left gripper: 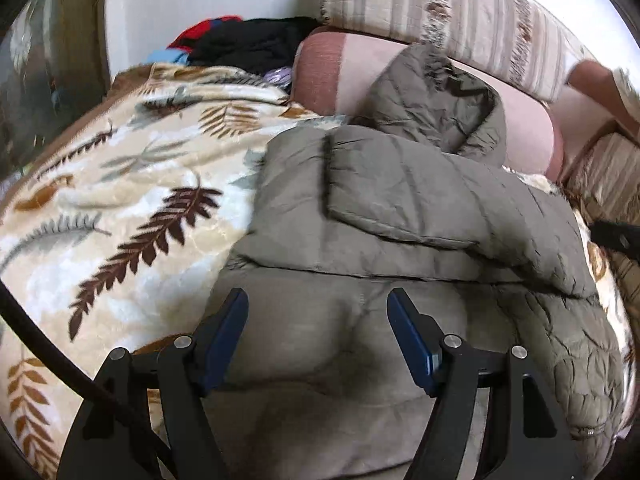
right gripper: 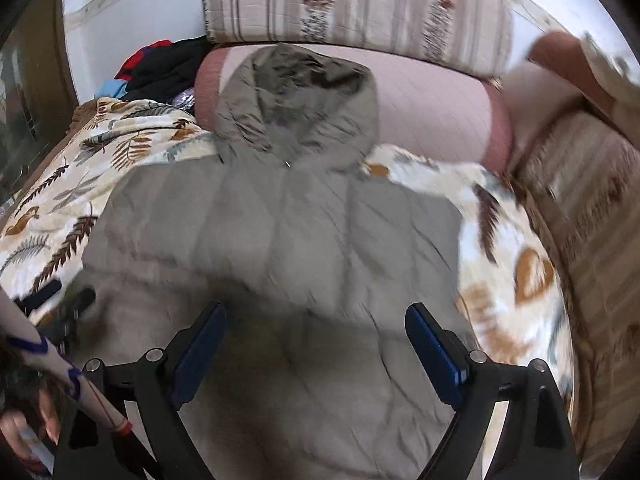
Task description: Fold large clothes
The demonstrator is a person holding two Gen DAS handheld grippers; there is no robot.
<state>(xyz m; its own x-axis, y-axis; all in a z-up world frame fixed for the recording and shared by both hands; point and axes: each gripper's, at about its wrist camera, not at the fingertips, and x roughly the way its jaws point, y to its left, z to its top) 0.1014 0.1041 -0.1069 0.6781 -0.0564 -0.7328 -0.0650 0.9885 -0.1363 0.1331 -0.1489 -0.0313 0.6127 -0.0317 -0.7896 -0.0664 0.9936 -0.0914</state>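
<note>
The left gripper (left gripper: 318, 312) sits at 6 o'clock in the left wrist view. Its 2 blue-padded fingers (left gripper: 224, 336) are spread wide with nothing between them, poised over the near part of the jacket (left gripper: 360, 220). Whether the pads touch the fabric cannot be told.

The right gripper (right gripper: 316, 324) sits at 6 o'clock in the right wrist view. Its 2 fingers (right gripper: 434, 350) are also spread wide and hold nothing, above the jacket (right gripper: 280, 232). This view is blurred.

The jacket is an olive-grey quilted garment lying on the blanket (left gripper: 120, 200), which carries a brown and grey leaf print. In the left wrist view, 1 sleeve (left gripper: 400, 184) lies folded across the body, running from 12 o'clock toward 3 o'clock. In the right wrist view, the jacket fills the centre, with blanket (right gripper: 500, 260) showing at 3 o'clock and at 9 o'clock.

The hood (right gripper: 296, 108) lies at 12 o'clock, at the far end of the jacket, resting against the pink bolster (right gripper: 432, 112).

A striped cushion (right gripper: 360, 4) lies behind the bolster. A pile of black, red and blue clothes (left gripper: 248, 44) lies at 11 o'clock, beyond the blanket.
</note>
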